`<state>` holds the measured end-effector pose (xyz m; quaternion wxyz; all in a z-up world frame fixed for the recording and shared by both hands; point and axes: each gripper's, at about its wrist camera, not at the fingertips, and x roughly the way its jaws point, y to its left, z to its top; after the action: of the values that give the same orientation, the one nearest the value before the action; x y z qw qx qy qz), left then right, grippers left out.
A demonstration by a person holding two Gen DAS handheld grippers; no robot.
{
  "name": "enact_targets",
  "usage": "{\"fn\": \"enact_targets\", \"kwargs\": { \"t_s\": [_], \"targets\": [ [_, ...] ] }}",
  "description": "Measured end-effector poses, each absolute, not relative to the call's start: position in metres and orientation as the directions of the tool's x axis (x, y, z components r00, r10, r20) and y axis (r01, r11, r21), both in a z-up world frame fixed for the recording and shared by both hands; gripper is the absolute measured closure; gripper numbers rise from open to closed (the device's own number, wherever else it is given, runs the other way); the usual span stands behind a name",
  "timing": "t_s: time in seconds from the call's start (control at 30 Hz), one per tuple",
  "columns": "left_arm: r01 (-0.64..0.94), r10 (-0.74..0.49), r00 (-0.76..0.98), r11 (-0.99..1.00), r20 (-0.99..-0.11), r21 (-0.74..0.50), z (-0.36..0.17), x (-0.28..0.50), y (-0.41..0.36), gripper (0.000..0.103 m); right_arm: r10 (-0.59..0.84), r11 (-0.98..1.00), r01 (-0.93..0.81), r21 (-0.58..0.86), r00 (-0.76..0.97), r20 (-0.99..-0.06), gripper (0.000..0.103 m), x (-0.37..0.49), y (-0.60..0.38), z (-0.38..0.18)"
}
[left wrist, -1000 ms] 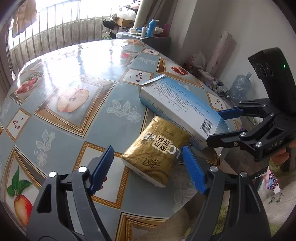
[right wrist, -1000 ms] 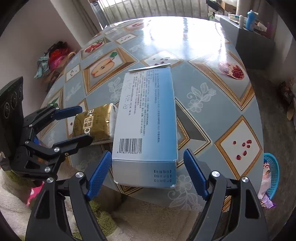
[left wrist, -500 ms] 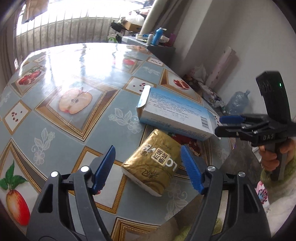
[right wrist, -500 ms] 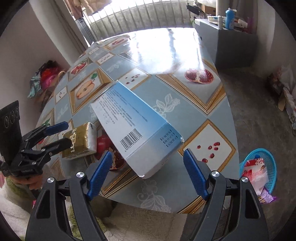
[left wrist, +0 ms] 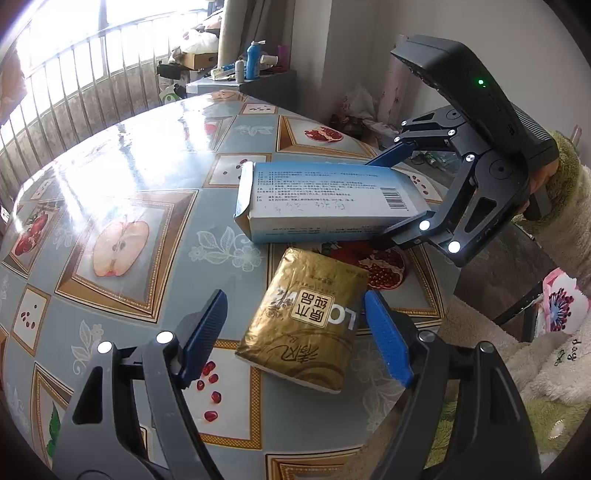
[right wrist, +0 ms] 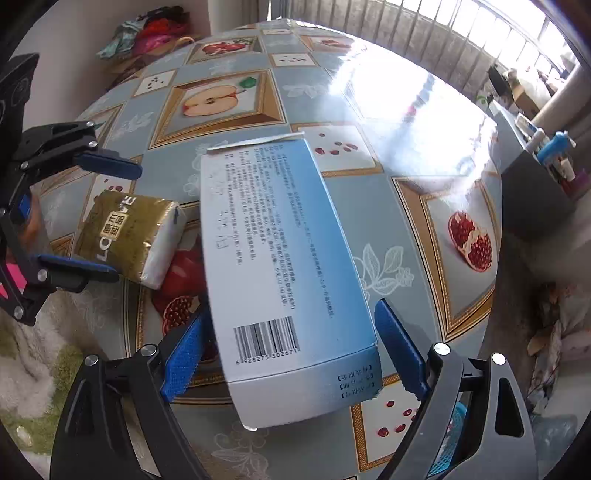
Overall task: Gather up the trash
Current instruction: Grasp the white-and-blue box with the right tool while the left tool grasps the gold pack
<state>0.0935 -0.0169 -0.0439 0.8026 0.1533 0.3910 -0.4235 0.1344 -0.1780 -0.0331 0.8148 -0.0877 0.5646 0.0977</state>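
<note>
The right hand-held gripper [right wrist: 291, 354], its jaws just having been opening, is straddling without pressing the long pale blue cardboard box [right wrist: 280, 266] on the fruit-patterned tabletop [right wrist: 406, 206], while the open left hand-held gripper [left wrist: 295, 336] is framing the gold foil tissue pack [left wrist: 310, 325], probably readying both for pickup.

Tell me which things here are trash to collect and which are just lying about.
Job:
- blue-white carton, between the right gripper fingers
- gold tissue pack, between the left gripper fingers
- blue basket

Lying about:
- bottles on the cabinet
- clothes pile
</note>
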Motion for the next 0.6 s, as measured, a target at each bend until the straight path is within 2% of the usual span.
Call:
{"fn": "enact_targets", "kwargs": {
  "t_s": [0.07, 0.13, 0.33, 0.47, 0.6],
  "targets": [
    [0.788, -0.565, 0.334, 0.607, -0.754, -0.107, -0.045, 0.094, -0.017, 0.032, 0.080, 0.985, -0.172, 0.023, 0.335, -0.939, 0.021, 0.134, -0.193, -0.037],
    [0.778, -0.572, 0.332, 0.616, -0.751, -0.125, -0.047, 0.092, -0.016, 0.037, 0.085, 0.995, -0.074, 0.063, 0.351, -0.932, 0.022, 0.129, -0.206, -0.036],
    [0.674, -0.555, 0.349, 0.709, -0.755, -0.210, -0.049, 0.093, -0.010, 0.038, 0.035, 0.956, 0.258, 0.137, 0.365, -0.930, 0.023, 0.097, -0.240, -0.033],
    [0.612, -0.585, 0.321, 0.728, -0.745, -0.308, -0.048, 0.093, -0.004, 0.038, 0.062, 0.933, 0.309, 0.185, 0.369, -0.927, 0.022, 0.077, -0.237, -0.032],
    [0.623, -0.555, 0.346, 0.739, -0.756, -0.258, -0.045, 0.089, -0.007, 0.031, 0.031, 0.951, 0.275, 0.142, 0.373, -0.927, 0.022, 0.074, -0.229, -0.029]
  ]
}}
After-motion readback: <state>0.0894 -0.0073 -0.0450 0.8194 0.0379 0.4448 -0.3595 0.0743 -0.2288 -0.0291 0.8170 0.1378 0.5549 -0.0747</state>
